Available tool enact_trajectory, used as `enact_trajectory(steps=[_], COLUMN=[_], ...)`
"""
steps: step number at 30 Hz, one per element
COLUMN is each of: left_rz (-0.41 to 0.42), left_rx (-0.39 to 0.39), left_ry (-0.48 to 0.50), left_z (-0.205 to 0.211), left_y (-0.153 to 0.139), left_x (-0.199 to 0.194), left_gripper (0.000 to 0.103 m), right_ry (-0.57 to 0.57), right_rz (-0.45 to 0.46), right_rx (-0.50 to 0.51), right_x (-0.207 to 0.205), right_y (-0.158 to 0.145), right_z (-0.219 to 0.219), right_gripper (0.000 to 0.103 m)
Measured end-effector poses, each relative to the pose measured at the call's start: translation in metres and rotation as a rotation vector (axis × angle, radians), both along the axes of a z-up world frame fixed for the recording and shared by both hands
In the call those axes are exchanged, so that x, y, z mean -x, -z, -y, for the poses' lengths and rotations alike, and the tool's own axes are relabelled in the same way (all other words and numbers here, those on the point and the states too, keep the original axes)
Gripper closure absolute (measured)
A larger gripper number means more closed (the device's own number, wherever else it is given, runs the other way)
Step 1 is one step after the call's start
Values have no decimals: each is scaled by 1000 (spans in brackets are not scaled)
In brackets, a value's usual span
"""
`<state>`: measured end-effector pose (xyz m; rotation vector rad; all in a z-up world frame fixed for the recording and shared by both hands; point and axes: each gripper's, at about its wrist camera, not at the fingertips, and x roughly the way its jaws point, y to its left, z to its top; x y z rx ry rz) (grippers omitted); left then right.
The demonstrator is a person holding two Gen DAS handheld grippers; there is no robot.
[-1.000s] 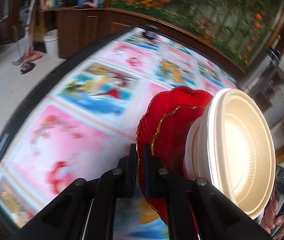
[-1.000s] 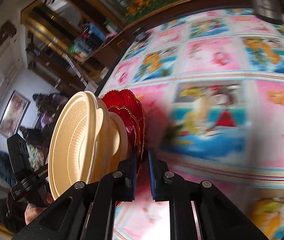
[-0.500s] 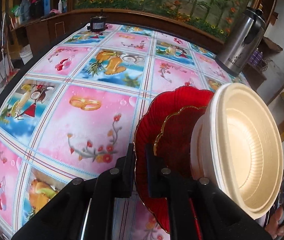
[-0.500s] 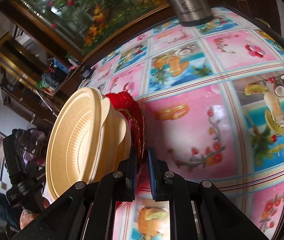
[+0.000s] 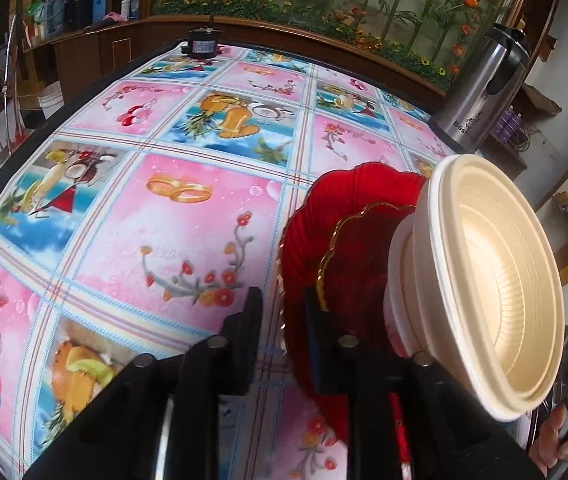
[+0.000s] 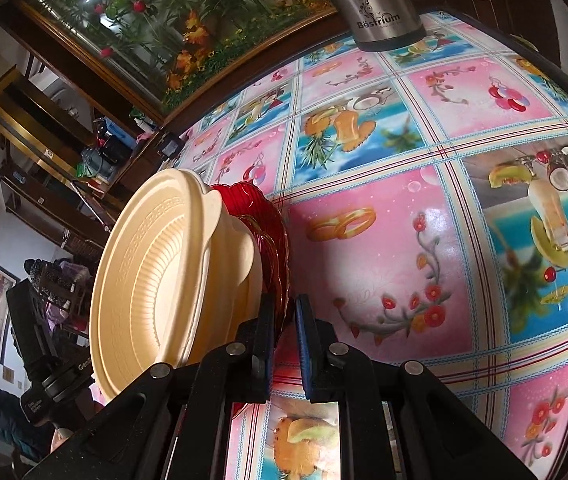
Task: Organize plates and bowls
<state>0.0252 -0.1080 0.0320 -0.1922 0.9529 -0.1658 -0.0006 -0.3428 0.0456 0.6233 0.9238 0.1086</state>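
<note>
Plate (image 5: 303, 248) rim between left gripper (image 5: 282, 316) fingers

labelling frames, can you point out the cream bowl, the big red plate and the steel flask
cream bowl (image 5: 515, 292): left wrist view, on its ribbed inner wall
big red plate (image 5: 303, 240): left wrist view, on its outer rim
steel flask (image 6: 379, 4): right wrist view, on its body above the printed name

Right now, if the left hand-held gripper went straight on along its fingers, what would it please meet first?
Probably the red plate, whose rim stands between the left hand-held gripper's just-opened fingers; past that rim comes the patterned tablecloth. Depth is hard to judge.
</note>
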Motion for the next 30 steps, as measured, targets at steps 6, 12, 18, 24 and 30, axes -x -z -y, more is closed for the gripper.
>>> enact_trajectory(steps=[6, 12, 18, 24, 30], left_rz=[23, 52, 78, 96, 113], left_rx=[3, -31, -65, -79, -92], left_ry=[-3, 17, 42, 53, 61], left_z=[-8, -3, 5, 8, 12], left_y=[-6, -13, -14, -12, -16], left_x=[16, 33, 51, 65, 72], left_gripper=[59, 55, 54, 47, 47], right_ry=[5, 14, 19, 21, 16], right_rz=[0, 8, 26, 43, 59], right_rx=[-7, 1, 28, 37, 49], right_x=[-1, 1, 6, 15, 22], right_y=[0, 0, -2, 0, 0], right_z=[0, 0, -2, -4, -5], right_gripper=[90, 90, 90, 90, 90])
